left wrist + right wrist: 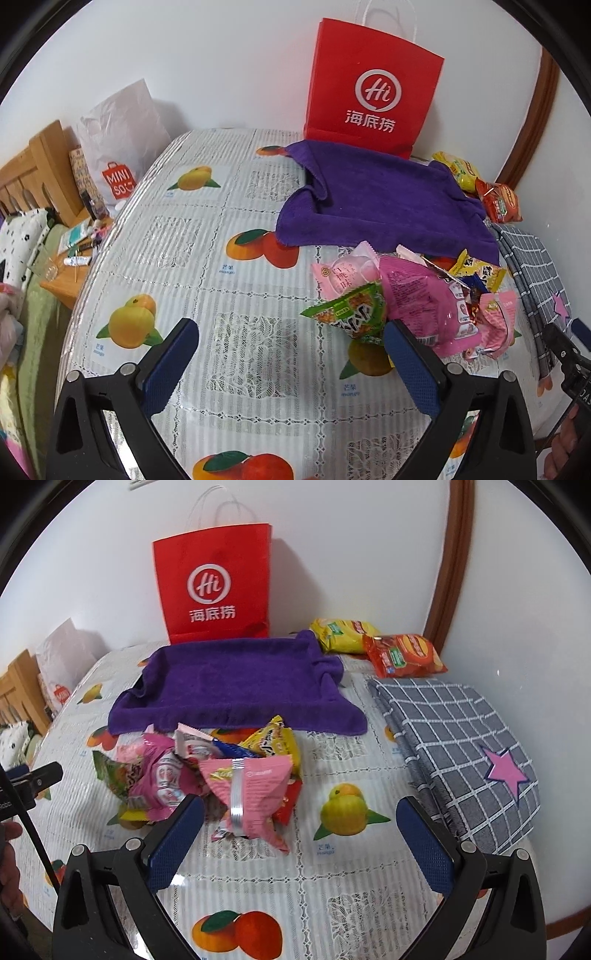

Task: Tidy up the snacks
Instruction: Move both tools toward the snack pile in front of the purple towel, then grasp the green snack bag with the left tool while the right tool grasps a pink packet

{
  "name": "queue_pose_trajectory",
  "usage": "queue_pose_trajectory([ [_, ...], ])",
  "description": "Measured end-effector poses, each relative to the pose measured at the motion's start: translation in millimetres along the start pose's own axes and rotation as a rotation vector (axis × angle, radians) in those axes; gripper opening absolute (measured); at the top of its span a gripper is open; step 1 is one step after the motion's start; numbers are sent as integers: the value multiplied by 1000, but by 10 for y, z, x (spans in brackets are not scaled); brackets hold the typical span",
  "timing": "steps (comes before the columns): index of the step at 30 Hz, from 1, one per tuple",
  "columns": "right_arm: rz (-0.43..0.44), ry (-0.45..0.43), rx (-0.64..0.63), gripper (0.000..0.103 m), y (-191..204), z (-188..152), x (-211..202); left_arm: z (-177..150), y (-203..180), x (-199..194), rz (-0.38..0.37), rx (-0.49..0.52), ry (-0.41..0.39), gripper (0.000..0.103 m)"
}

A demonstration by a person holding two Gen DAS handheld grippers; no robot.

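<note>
My left gripper [291, 345] is at the bottom of its frame with the 2 blue pads wide apart and nothing between them. My right gripper [301, 823] stands the same way, spread and empty. Just beyond the right pad of the left gripper lies the snack pile [410, 295]; a green packet [349, 310] is the nearest one, touching a big pink bag [424, 302]. In the right view, a pink packet [247, 794] lies at the front of the pile, center of the frame. Behind the pile a purple towel [236, 686] is spread on the fruit-print tablecloth [332, 886]. Farther, at upper right, are a yellow packet [341, 635] and a red packet [404, 655]. A red paper bag [216, 587] stands against the wall.
</note>
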State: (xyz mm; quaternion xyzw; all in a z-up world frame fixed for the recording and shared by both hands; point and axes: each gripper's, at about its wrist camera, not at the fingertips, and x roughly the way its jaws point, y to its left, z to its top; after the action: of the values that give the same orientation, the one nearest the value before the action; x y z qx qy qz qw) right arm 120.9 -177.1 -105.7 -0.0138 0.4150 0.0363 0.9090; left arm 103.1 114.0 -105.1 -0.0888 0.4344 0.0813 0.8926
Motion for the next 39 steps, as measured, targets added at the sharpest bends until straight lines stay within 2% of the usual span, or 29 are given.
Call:
queue_pose_trajectory([
  [5, 44, 39, 69, 100, -201, -17, 175, 18, 2, 76, -9, -2, 13, 99],
  [12, 132, 103, 151, 100, -401, -95, 373, 14, -217, 185, -52, 40, 19, 99],
  [24, 94, 111, 116, 100, -483, -205, 517, -26, -576, 599, -19, 113, 81, 99],
  [35, 116, 128, 129, 100, -540, -210, 673, -8, -600, 843, -7, 110, 101, 96],
  [39, 126, 143, 138, 100, -536, -212, 715, -44, -559, 947, 8, 103, 121, 91],
])
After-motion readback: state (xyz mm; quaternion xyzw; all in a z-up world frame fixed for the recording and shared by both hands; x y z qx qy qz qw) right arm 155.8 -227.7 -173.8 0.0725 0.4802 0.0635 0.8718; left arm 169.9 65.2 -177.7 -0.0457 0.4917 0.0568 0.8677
